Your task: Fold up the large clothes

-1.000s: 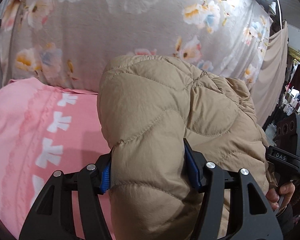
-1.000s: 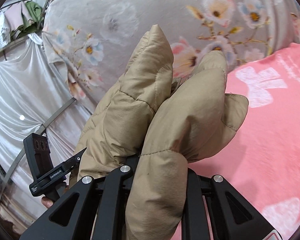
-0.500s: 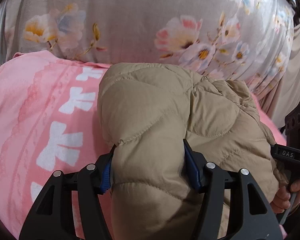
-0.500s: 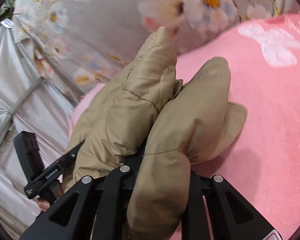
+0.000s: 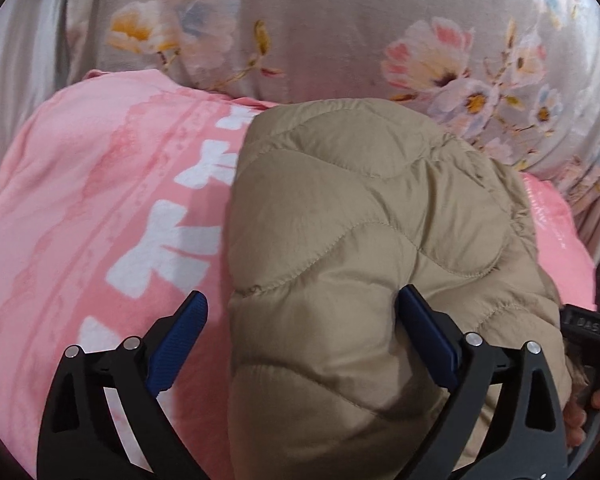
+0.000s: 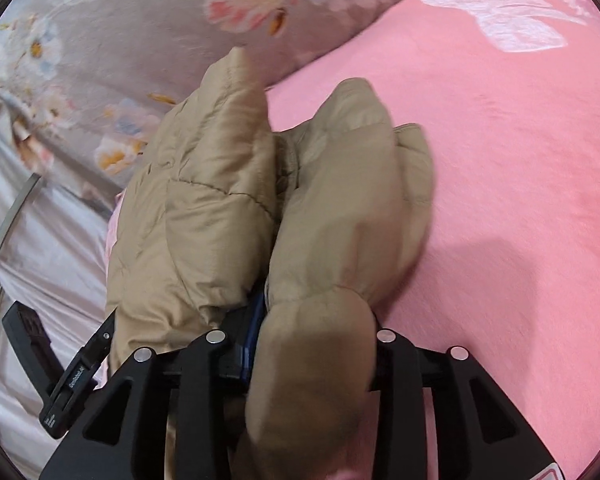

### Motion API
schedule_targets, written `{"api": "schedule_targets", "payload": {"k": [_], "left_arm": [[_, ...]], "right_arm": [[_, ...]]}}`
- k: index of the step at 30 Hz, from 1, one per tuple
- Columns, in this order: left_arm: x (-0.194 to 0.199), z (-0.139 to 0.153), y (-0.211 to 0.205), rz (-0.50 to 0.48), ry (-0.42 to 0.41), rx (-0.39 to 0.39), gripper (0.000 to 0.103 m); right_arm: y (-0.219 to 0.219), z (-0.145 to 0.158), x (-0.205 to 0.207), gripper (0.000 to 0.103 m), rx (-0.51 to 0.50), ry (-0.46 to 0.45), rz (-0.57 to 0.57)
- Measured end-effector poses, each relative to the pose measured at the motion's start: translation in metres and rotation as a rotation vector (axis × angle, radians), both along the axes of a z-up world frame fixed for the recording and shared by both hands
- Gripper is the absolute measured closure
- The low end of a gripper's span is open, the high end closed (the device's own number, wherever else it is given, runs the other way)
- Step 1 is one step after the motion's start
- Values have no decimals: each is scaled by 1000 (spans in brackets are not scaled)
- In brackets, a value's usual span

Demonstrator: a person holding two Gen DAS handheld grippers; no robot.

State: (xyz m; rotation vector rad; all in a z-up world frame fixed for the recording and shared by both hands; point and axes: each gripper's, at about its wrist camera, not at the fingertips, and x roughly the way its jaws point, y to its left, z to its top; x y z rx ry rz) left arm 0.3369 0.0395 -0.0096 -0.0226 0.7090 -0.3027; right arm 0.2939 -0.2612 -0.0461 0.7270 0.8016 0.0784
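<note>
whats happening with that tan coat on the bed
A person with a gripper in each hand is folding a puffy tan jacket over a pink blanket. The left gripper has its jaws spread, one off the fabric. The right gripper is clamped on a bunched fold.

Pink blanket [image 5: 100, 208] spreads under and ahead of both grippers; white bow-like shapes run in a row on it, left of the left gripper. One white shape and pale script near the far right edge in the right wrist view [image 6: 512, 24]. Grey floral sheet [image 5: 340, 32] hangs as a backdrop beyond the blanket, pink and yellow blossoms printed on it. Pale satin cloth [image 6: 40, 240] lies far left of the right gripper, a metal bar [image 6: 8, 216] crossing it.
</note>
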Motion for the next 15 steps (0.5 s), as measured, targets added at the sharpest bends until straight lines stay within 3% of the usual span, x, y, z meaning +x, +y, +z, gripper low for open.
{"api": "schedule_targets", "payload": {"k": [3, 5, 8, 11, 15], "left_arm": [[-14, 14, -4, 58, 9, 90, 9], [-26, 24, -6, 79, 17, 124, 9], [-39, 36, -11, 115, 47, 145, 9], [-46, 42, -18, 129, 79, 153, 9], [-52, 42, -27, 153, 86, 187, 9]], "right_arm": [[-1, 23, -29, 62, -82, 32, -68], [5, 49, -57, 60, -236, 27, -156], [27, 74, -77, 61, -392, -6, -167], [63, 90, -79, 74, -499, -58, -85], [96, 84, -64, 93, -584, -57, 5]]}}
